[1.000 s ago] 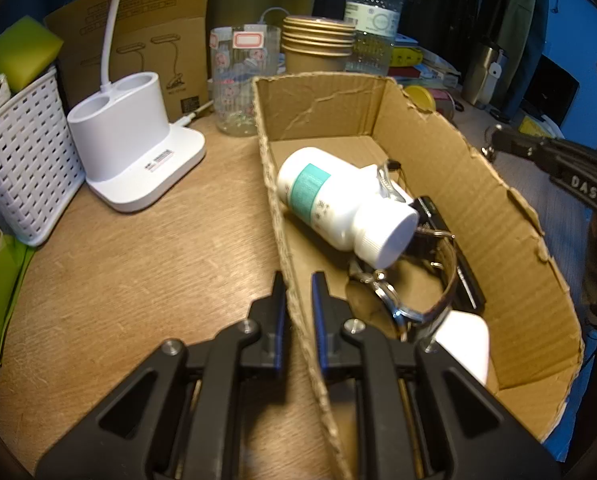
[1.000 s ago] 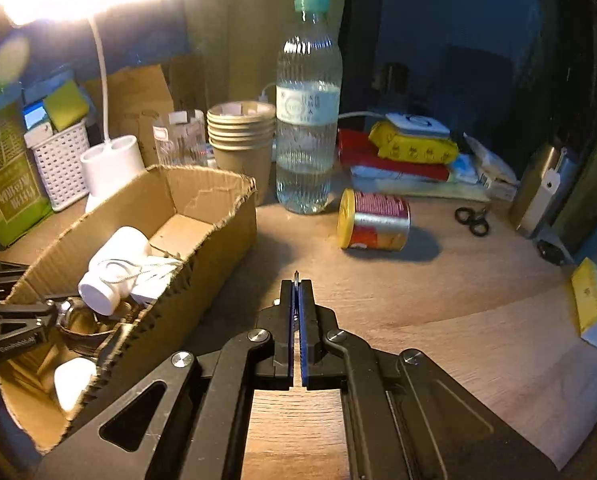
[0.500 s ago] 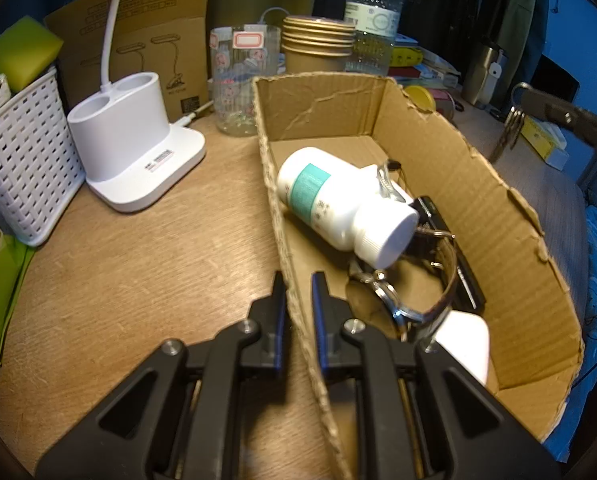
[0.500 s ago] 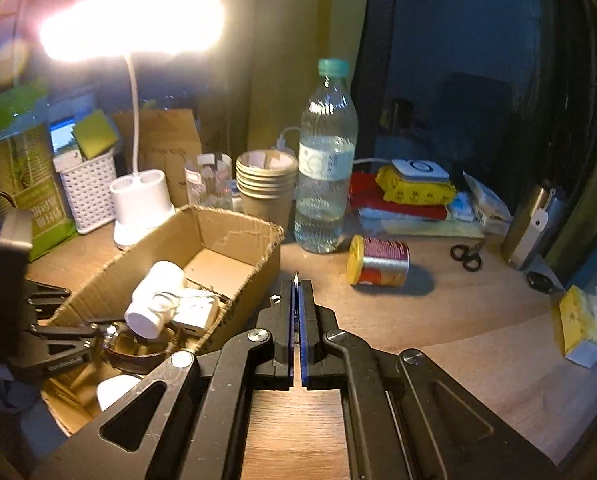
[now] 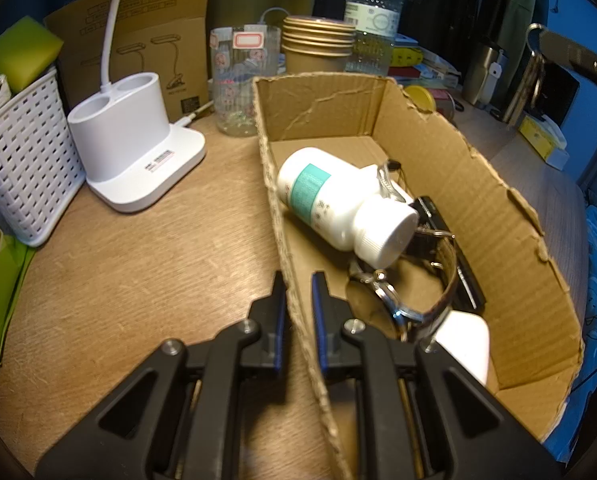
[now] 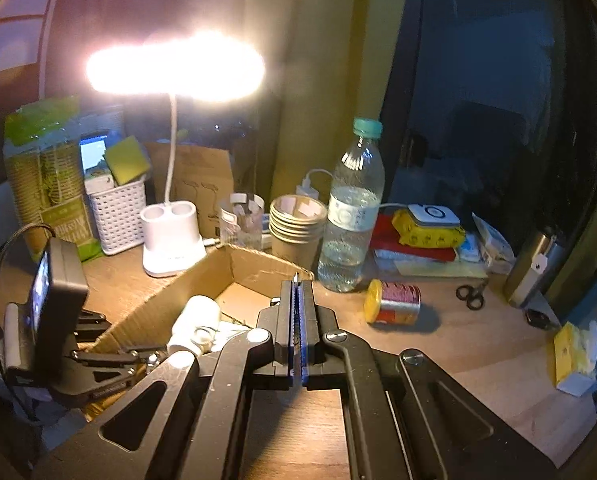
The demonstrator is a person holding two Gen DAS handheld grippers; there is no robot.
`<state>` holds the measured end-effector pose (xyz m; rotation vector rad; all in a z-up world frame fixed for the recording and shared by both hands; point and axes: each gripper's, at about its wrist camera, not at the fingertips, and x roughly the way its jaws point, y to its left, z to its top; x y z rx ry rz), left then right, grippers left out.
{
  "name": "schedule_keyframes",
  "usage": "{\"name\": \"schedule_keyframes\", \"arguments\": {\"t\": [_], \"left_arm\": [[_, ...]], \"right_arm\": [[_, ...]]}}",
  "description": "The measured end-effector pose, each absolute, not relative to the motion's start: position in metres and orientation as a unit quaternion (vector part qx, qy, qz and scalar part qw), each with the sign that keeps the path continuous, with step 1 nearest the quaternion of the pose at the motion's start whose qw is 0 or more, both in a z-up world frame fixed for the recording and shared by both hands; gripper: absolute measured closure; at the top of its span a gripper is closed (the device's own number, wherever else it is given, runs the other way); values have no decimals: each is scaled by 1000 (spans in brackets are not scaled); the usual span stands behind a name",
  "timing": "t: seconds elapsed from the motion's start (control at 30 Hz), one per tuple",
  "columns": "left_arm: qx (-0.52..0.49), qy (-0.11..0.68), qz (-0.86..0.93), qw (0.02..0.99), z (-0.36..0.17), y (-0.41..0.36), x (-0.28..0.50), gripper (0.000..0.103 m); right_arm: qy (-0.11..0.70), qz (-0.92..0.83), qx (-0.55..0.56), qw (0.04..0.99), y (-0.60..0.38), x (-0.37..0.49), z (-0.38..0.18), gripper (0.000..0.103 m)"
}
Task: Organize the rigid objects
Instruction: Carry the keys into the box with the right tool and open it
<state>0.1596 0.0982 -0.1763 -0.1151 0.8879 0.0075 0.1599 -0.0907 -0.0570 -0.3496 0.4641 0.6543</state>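
My left gripper (image 5: pixel 298 284) is shut on the left wall of an open cardboard box (image 5: pixel 478 200). Lying in the box are a white pill bottle (image 5: pixel 330 200), a wristwatch (image 5: pixel 402 300), a black flat object (image 5: pixel 458 256) and a white item (image 5: pixel 462 340). In the left wrist view my right gripper (image 5: pixel 540 38) hovers high beyond the box's right wall, shut on a bunch of keys (image 5: pixel 532 76) that hangs below it. From the right wrist view, that gripper (image 6: pixel 297 284) shows only a thin metal edge between its closed tips, above the box (image 6: pixel 254 268).
A white lamp base (image 5: pixel 138 148), a white basket (image 5: pixel 22 160), a glass (image 5: pixel 238 80), stacked paper cups (image 5: pixel 318 48) and a water bottle (image 5: pixel 370 32) stand behind the box. A tin can (image 6: pixel 394 302) and scissors (image 6: pixel 470 296) lie on the desk to the right.
My right gripper has risen and drawn back with the keys, so the lamp head and more of the desk now show. The left gripper and the box have not moved.
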Motion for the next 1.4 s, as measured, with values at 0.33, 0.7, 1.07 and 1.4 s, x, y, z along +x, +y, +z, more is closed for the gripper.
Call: {"name": "schedule_keyframes", "arguments": {"t": [0.33,0.7,1.07,1.4], "left_arm": [[-56,429,3,901,-176,98,160,90],[-56,429,4,901,-176,98,160,90],[-56,429,4,901,-176,98,160,90],[-56,429,4,901,-176,98,159,90]], "right_arm": [[220,338,-176,898,-69,158,-56,102],[244,353,-187,884,-47,165,-76,101],[278,340,-203,875,-33,185,-104,101],[302,315,-230,870,-26,202,-130,101]]}}
